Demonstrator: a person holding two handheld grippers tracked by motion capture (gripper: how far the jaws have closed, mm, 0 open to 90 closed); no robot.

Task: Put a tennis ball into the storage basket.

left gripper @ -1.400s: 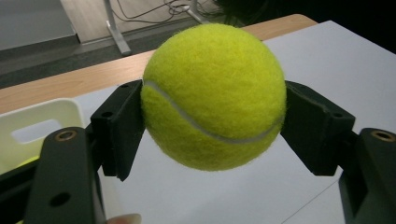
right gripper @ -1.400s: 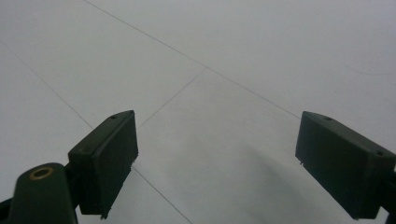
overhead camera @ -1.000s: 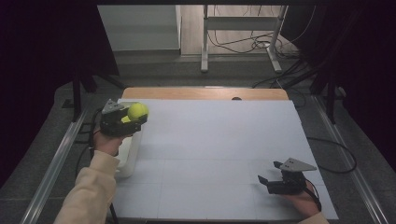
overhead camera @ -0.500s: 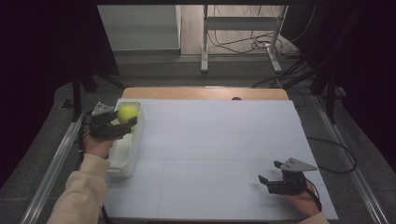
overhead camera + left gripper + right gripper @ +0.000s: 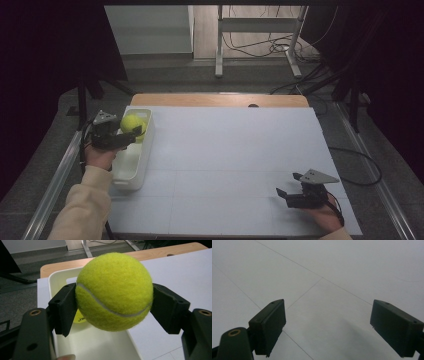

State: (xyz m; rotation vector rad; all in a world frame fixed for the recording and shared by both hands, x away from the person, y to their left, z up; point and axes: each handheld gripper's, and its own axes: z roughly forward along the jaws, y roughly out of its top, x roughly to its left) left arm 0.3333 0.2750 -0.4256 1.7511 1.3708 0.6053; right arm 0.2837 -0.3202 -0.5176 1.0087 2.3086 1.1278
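My left gripper (image 5: 113, 312) clamps the tennis ball (image 5: 114, 291) directly above the white bin (image 5: 131, 159), so release means straight down. My right gripper (image 5: 334, 327) rests wide open, empty, well apart.

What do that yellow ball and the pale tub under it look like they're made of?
The fuzzy yellow-green tennis ball looks covered in felt: a matted nap with a pale curved seam. The cream-white rectangular tub seems to be moulded plastic, going by its smooth, slightly glossy walls and rounded rim. The black pads of the left claw pressing on the ball look like matte plastic.
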